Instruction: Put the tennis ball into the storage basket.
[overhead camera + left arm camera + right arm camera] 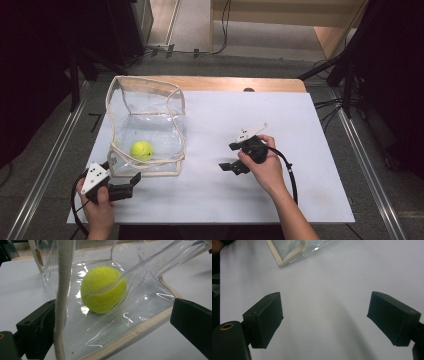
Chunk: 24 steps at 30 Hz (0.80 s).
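A clear plastic bag (145, 127) with cream trim stands open on the white table (280, 200), and a yellow tennis ball (141, 149) lies inside it on the bag's floor. The left gripper (131, 173) sits at the bag's near corner with its jaws spread wide; in the left gripper view the ball (103, 289) lies straight ahead between them, behind the plastic, with a cream strap (63, 297) hanging just before the left jaw. The right gripper (229, 156) is well apart from the bag, jaws also wide apart over bare table, the bag's corner (287, 257) farther ahead.
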Motion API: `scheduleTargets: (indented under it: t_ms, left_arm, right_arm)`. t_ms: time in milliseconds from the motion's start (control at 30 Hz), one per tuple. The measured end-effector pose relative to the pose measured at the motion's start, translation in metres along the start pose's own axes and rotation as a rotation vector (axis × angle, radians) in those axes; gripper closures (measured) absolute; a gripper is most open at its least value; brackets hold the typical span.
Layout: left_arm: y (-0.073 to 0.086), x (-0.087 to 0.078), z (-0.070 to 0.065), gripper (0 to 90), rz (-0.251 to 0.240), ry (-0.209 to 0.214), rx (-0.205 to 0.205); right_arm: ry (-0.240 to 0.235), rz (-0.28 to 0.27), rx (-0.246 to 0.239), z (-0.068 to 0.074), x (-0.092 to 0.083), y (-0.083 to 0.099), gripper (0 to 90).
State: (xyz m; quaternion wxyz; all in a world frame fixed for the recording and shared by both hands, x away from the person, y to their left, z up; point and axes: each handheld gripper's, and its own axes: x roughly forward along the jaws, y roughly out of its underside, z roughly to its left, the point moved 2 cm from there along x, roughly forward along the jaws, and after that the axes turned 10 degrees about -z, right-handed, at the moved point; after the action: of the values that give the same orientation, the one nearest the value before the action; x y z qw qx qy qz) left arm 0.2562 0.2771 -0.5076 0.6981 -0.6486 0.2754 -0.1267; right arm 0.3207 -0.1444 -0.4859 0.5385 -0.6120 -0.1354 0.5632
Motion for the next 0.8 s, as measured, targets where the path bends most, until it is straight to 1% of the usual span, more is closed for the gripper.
scheduleTargets:
  t_ms: [67, 100, 200, 267, 400, 533, 633, 667, 800]
  left_arm:
    - [0.000, 0.000, 0.000, 0.0, 0.000, 0.000, 0.000]
    - [0.000, 0.000, 0.000, 0.0, 0.000, -0.001, 0.000]
    - [0.000, 0.000, 0.000, 0.0, 0.000, -0.001, 0.000]
    - [0.000, 0.000, 0.000, 0.0, 0.000, 0.000, 0.001]
    - [0.000, 0.000, 0.000, 0.0, 0.000, 0.000, 0.001]
    - [0.000, 0.000, 0.000, 0.0, 0.001, 0.000, 0.002]
    - [0.000, 0.000, 0.000, 0.0, 0.001, 0.000, 0.002]
    - [0.000, 0.000, 0.000, 0.0, 0.001, 0.000, 0.002]
    - [0.000, 0.000, 0.000, 0.0, 0.002, 0.000, 0.003]
  right_arm:
    - [0.006, -0.010, 0.010, 0.000, -0.003, 0.002, 11.1]
    - [0.006, -0.018, 0.004, -0.001, -0.004, 0.002, 11.1]
    - [0.008, -0.042, 0.013, 0.000, -0.008, 0.005, 11.1]
    - [0.010, -0.050, 0.004, 0.001, -0.009, 0.007, 11.1]
    - [0.018, -0.066, 0.010, 0.001, -0.012, 0.012, 11.1]
    - [0.027, -0.092, 0.006, 0.000, -0.015, 0.019, 11.1]
    - [0.032, -0.112, 0.017, -0.001, -0.018, 0.026, 11.0]
    - [0.033, -0.115, 0.015, -0.002, -0.018, 0.027, 11.0]
    - [0.041, -0.119, 0.035, -0.004, -0.022, 0.035, 11.0]
